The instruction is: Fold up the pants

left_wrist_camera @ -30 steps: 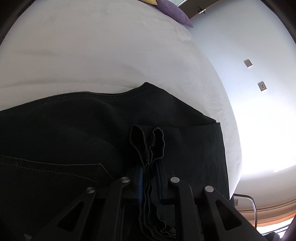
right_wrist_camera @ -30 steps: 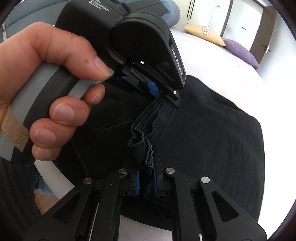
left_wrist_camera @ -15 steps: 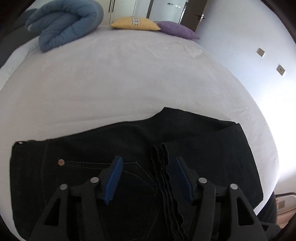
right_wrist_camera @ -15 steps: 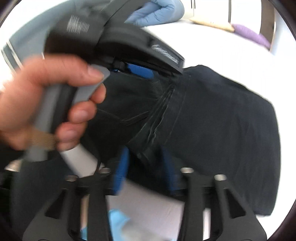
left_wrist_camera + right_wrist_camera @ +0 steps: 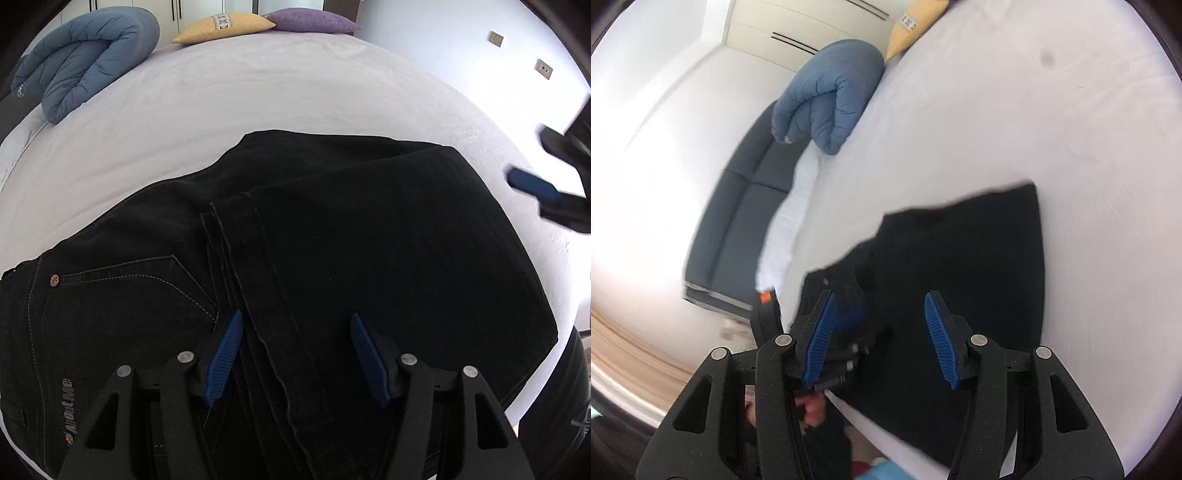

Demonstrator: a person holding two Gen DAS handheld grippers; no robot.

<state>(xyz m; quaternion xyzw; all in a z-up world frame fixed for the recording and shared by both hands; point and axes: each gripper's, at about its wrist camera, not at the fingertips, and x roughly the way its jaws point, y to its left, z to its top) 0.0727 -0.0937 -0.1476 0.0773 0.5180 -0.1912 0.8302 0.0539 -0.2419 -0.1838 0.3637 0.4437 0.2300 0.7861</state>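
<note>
Currently the black denim pants [image 5: 332, 240] lie folded on the white-sheeted bed [image 5: 258, 92], leg section laid over the seat section so the hem edges stack in a ridge running from mid-frame down toward the camera in the left wrist view. Back pocket with pale stitching and a copper rivet [image 5: 54, 280] shows on the left portion; a small brand label sits near the lower left edge.

Left gripper [image 5: 297, 354]: jaws opening, blue ribbed pads well apart, poised above the stacked hem edges. Pads press on nothing; cloth lies below the gap, not pinched.

Right gripper [image 5: 884, 336]: jaws stand partly apart, blue pads clear of the fabric, nothing between them. Right wrist view is motion-blurred. The pants [image 5: 960, 277] appear here as a dark folded block on the sheet, below and ahead of the pads. The right gripper also shows at the right edge of the left wrist view [image 5: 543, 188], off the pants, over the sheet.

In the right wrist view the other gripper's black body sits low left, with a hand [image 5: 809, 410] partly visible behind the near finger.

Surroundings: a rolled blue quilted duvet [image 5: 85, 62] at the far left of the bed; a yellow cushion [image 5: 221, 24] and a purple cushion [image 5: 310, 20] side by side at the head end. A dark grey sofa [image 5: 738, 221] stands beside the bed against a white wall. Two wall plates [image 5: 496, 38] on the right-hand wall.
</note>
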